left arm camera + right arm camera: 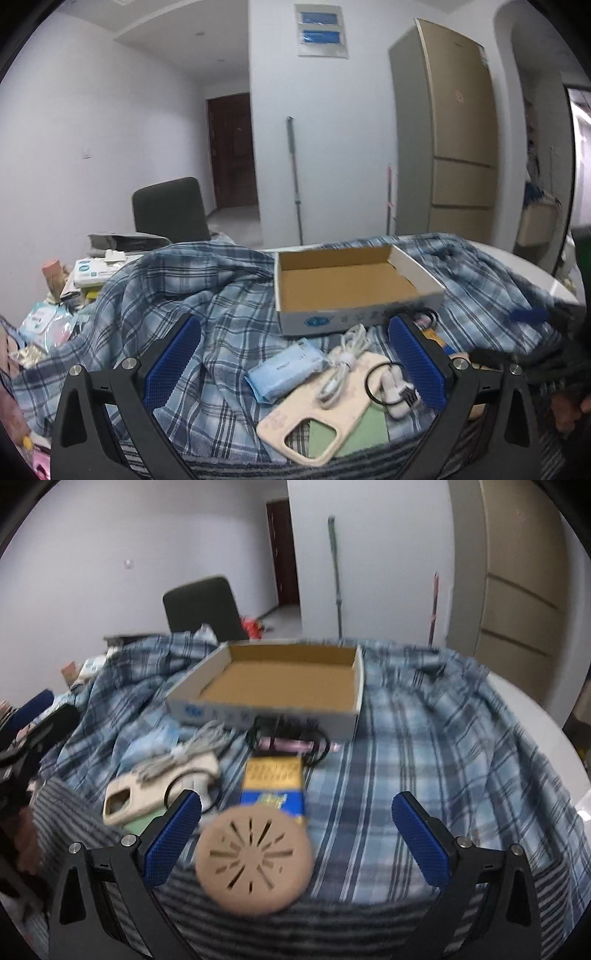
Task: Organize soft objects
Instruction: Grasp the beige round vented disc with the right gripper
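An empty cardboard box point(343, 284) sits on a blue plaid cloth point(221, 295); it also shows in the right wrist view point(280, 686). My left gripper point(295, 365) is open above a blue tissue pack point(284, 369), a white cable point(343, 365), a cream phone case point(325, 413), a black hair tie point(384, 380) and white earbuds point(395, 391). My right gripper point(295, 842) is open and empty just above a round tan slotted pad point(255, 860), which lies next to a yellow and blue packet point(273, 779). The phone case point(147, 794) lies left of it.
A cluttered pile of packets and boxes point(74, 280) lies at the left. A dark chair point(170, 210) stands behind the table. A black cord with a pink item point(291, 742) lies by the box front. A fridge point(450, 140) and mop point(295, 177) stand behind.
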